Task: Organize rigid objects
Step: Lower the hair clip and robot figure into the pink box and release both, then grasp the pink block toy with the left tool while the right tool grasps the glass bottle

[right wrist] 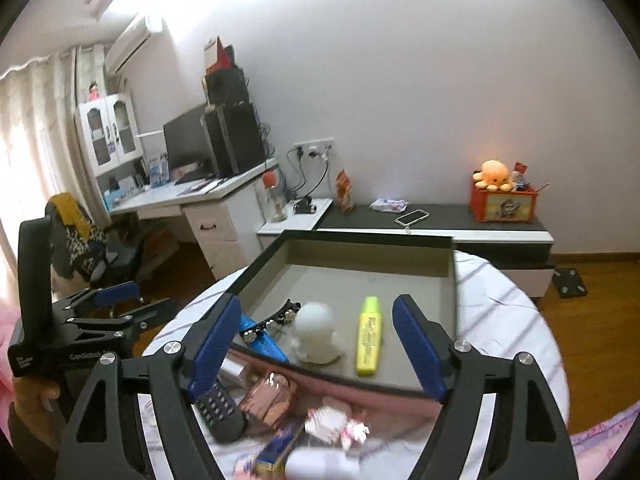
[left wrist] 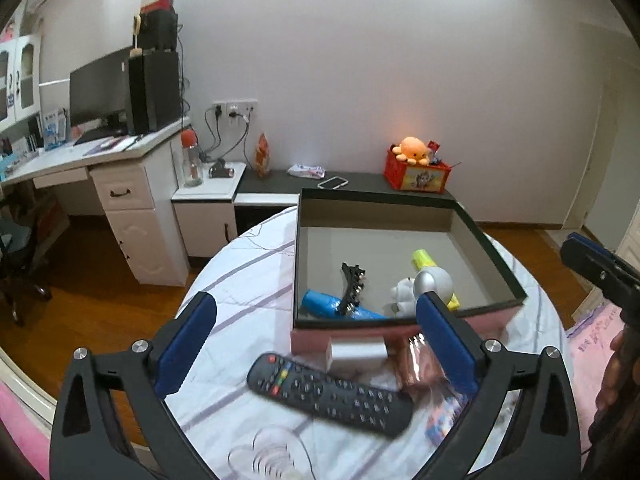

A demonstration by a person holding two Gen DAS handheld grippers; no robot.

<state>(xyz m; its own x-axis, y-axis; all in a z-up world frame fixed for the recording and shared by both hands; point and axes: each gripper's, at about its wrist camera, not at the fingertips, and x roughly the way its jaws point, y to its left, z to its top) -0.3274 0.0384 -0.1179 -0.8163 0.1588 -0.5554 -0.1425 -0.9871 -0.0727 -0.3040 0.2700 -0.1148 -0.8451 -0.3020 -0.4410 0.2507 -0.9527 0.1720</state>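
The left gripper [left wrist: 316, 344] and right gripper [right wrist: 318, 344] are both hovering with fingers spread wide and nothing between them, above the near edge of the round table [left wrist: 240, 280] with its white striped cloth. The shallow black-rimmed cardboard box [right wrist: 400, 240] is holding a yellow highlighter pen [right wrist: 369, 336], a white plastic figurine [right wrist: 316, 332], a black studded hair clip [left wrist: 352, 288] and a blue wrapped packet [left wrist: 324, 304]. A black remote control [left wrist: 328, 394] is lying on the table just near the box.

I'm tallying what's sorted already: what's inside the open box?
In the box: yellow highlighter, white figurine, black hair clip, blue item. Its near wall hides their lower edges.
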